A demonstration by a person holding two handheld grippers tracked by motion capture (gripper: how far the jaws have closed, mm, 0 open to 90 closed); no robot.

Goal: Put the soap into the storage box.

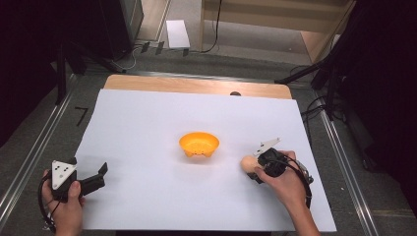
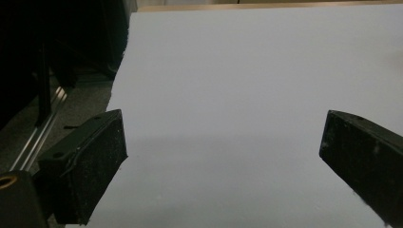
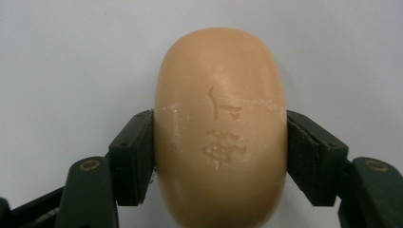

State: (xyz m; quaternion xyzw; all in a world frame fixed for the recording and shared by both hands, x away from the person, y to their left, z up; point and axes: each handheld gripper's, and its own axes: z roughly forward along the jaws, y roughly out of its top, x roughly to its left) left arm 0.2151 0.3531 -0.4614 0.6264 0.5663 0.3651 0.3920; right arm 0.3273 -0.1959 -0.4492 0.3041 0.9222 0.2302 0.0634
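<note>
A tan oval bar of soap (image 3: pixel 221 128) with a stamped mark lies between the jaws of my right gripper (image 3: pixel 219 152), and both pads press on its sides. From above, the soap (image 1: pixel 248 163) sits on the white sheet (image 1: pixel 147 128) right of an orange bowl (image 1: pixel 199 143), with the right gripper (image 1: pixel 256 168) shut on it. At the sheet's near left corner my left gripper (image 1: pixel 101 176) rests with its jaws wide apart. In the left gripper view, that gripper (image 2: pixel 223 152) has only bare white sheet between its pads.
The white sheet covers a wooden table (image 1: pixel 196 84) whose far edge shows as a strip. Metal rails (image 1: pixel 34 152) run along both sides of the table. Dark stands and cables (image 1: pixel 324 73) are beyond the right far corner.
</note>
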